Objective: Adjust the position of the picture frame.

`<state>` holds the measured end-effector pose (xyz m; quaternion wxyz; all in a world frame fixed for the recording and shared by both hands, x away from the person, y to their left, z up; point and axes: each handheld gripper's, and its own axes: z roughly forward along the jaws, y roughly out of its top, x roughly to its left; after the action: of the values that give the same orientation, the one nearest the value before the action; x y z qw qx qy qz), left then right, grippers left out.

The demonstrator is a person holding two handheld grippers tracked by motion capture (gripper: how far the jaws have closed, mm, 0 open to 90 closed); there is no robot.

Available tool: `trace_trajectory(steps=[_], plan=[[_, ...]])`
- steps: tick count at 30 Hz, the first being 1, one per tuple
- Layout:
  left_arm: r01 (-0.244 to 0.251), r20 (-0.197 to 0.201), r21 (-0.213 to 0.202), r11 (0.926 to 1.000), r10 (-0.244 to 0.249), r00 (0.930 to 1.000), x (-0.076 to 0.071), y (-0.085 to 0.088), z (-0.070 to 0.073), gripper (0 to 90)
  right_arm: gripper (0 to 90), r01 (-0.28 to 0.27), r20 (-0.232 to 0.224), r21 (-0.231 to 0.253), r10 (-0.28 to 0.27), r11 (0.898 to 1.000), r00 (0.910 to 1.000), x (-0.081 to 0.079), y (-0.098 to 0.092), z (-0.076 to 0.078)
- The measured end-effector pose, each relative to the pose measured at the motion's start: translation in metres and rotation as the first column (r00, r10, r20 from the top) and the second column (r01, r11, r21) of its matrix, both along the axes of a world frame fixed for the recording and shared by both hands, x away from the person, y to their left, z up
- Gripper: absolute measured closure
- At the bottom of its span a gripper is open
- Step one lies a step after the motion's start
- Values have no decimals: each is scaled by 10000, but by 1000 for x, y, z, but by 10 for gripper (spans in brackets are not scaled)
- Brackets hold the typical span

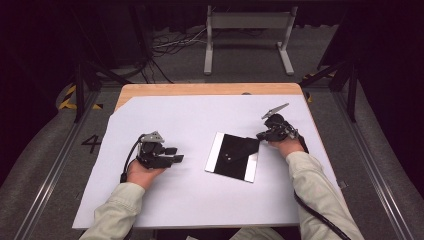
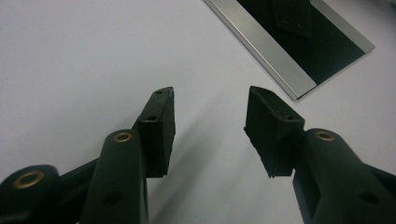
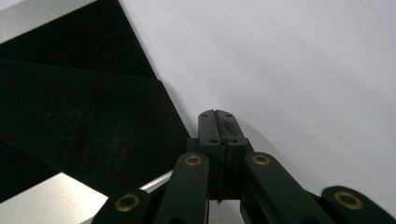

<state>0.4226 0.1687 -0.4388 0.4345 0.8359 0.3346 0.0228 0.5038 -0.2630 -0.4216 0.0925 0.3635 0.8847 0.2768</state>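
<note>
A flat plate (image 1: 214,154) with silvery side strips and a black middle lies on the white sheet (image 1: 190,200) at the centre. A black cloth (image 1: 240,149) lies slanted across it, its corner reaching toward the right. My right gripper (image 1: 260,136) sits low at that corner with its jaws pressed together. In the right gripper view the shut gripper (image 3: 216,114) is just right of the cloth (image 3: 79,116), with nothing visible between the pads. My left gripper (image 1: 176,155) rests on the sheet left of the plate, and in the left gripper view it (image 2: 210,100) stands open and empty, pointing at the plate (image 2: 280,60).
The white sheet covers most of a wooden table (image 1: 200,89), whose far edge shows bare. Beyond it a grey metal stand (image 1: 247,22) and cables sit on the floor. Rails run along both sides of the table.
</note>
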Motion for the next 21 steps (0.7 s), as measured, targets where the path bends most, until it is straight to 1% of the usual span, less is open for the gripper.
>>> trace_trajectory(steps=[3, 5, 8, 11, 13, 15, 21], plan=[[12, 5, 20, 10000, -12, 10000, 0, 0, 0, 529, 900, -24, -96, -32, 23, 10000, 10000, -1, -1, 0], [34, -3, 23, 10000, -34, 10000, 0, 0, 0, 529, 900, -128, -118, -174, 126, 9998, 9999, -1, -1, 1], [-2, -105, -35, 10000, 2, 9999, 0, -2, 0, 529, 900, -389, -196, -313, 383, 9987, 9991, -3, 1, 2], [57, -104, -34, 10000, -58, 9999, 0, -2, 0, 530, 900, -639, -330, -380, 627, 9972, 9975, -5, 2, 3], [101, -73, -28, 9999, -101, 9999, 0, -3, 0, 530, 900, -685, -355, -402, 671, 9968, 9971, -6, 2, 3], [154, -38, 0, 9999, -154, 9999, 0, -3, 1, 530, 900, -882, -438, -477, 861, 9950, 9953, -8, 4, 3], [131, -105, -66, 9999, -131, 9999, 0, -3, 1, 531, 900, -1478, -622, -806, 1430, 9857, 9878, -16, 11, 5]])
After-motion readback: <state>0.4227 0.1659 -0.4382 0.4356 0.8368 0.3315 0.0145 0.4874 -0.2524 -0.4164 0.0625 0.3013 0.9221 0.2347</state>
